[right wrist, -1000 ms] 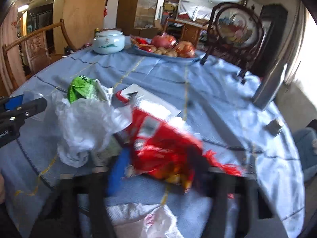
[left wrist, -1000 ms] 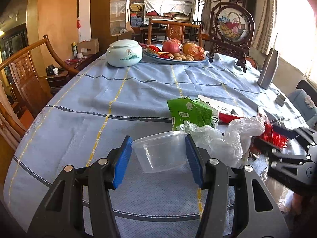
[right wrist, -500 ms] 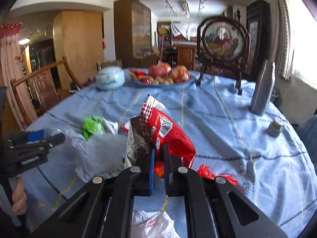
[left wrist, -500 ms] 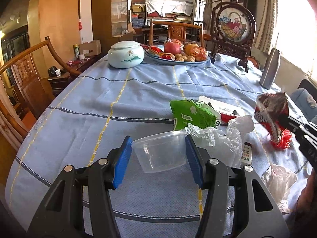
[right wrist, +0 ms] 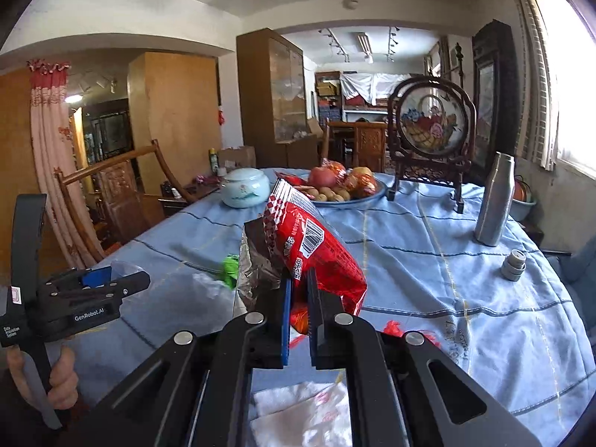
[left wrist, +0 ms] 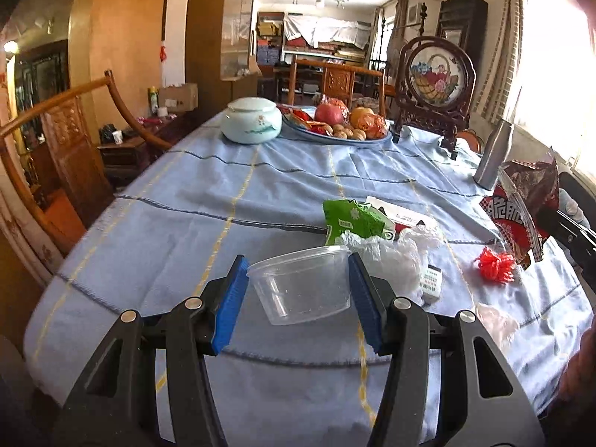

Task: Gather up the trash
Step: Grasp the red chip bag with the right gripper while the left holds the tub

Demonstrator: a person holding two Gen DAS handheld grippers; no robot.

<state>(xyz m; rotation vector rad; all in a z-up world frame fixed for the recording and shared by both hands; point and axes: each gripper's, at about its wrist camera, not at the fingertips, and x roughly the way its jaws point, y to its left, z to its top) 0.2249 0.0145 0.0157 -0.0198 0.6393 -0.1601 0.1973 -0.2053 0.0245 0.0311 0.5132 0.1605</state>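
The left gripper (left wrist: 298, 290) clamps a clear plastic tub (left wrist: 300, 288) upright, mouth up, above the table's (left wrist: 186, 193) near edge. The right gripper (right wrist: 299, 300) is pinched tight on a red snack bag (right wrist: 313, 246) raised over the near right corner, its long axis standing up from the jaws. The tub lies to the bag's left, so carrying the bag leftward over that mouth looks like the coming move

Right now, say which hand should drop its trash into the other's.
Right. The right gripper pinches the light red snack bag; the left gripper holds the clear tub mouth-up, ready to receive it.
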